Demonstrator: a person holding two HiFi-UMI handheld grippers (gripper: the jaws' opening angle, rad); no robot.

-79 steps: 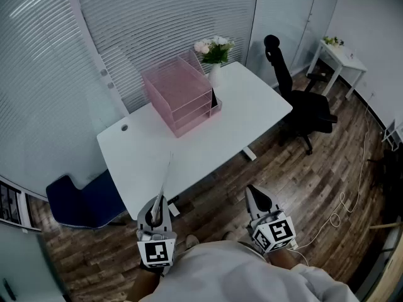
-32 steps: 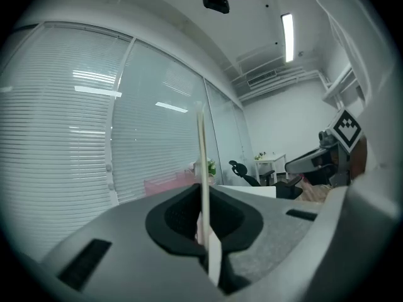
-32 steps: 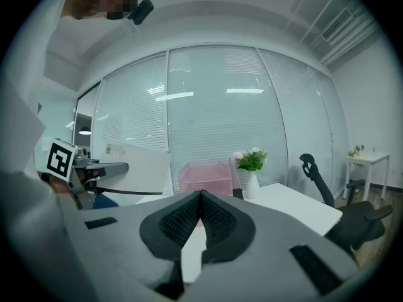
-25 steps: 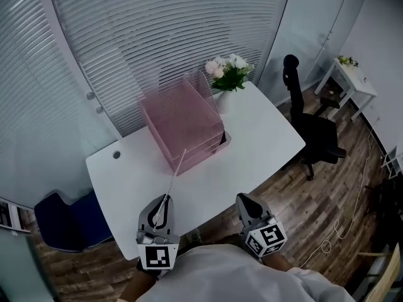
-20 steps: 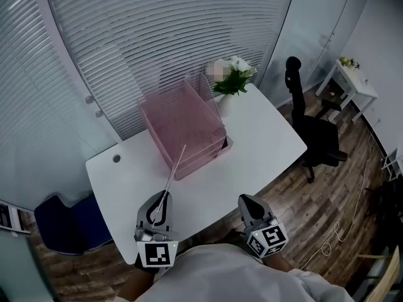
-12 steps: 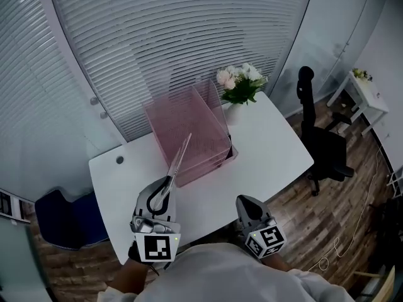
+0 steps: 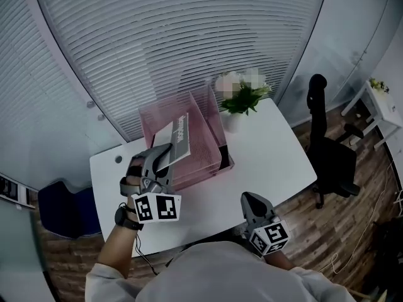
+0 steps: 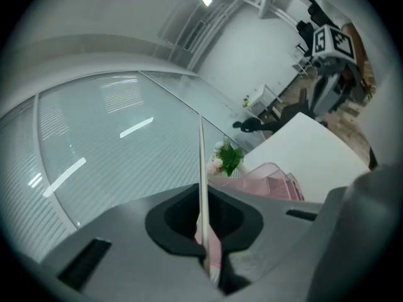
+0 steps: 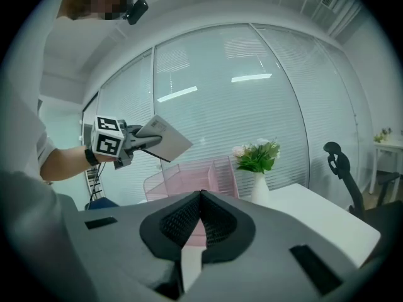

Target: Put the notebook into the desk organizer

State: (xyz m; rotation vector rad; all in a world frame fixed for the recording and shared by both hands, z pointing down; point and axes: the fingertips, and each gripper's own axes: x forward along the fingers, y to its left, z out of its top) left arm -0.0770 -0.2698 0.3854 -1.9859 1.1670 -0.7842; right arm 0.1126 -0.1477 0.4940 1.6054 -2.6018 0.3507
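The grey notebook (image 7: 174,138) hangs tilted in the air over the top of the pink mesh desk organizer (image 7: 200,145), which stands at the back of the white desk (image 7: 264,159). My left gripper (image 7: 164,153) is shut on the notebook's near corner. In the left gripper view the notebook (image 8: 201,168) shows edge-on as a thin strip pinched between the jaws, with the organizer (image 8: 272,182) beyond. My right gripper (image 7: 250,199) hangs low at the desk's near edge, shut with nothing in it. From the right gripper view, the left gripper (image 9: 133,141) holds the notebook (image 9: 165,138) above the organizer (image 9: 192,172).
A white vase of flowers (image 7: 239,99) stands right beside the organizer. A black office chair (image 7: 330,156) is to the right of the desk, and a blue chair (image 7: 60,209) at its left. Window blinds (image 7: 176,36) run behind the desk.
My left gripper has risen and gone forward, and the notebook has turned from edge-on upright to flat and tilted over the organizer. The desk has come closer. The right gripper stays low.
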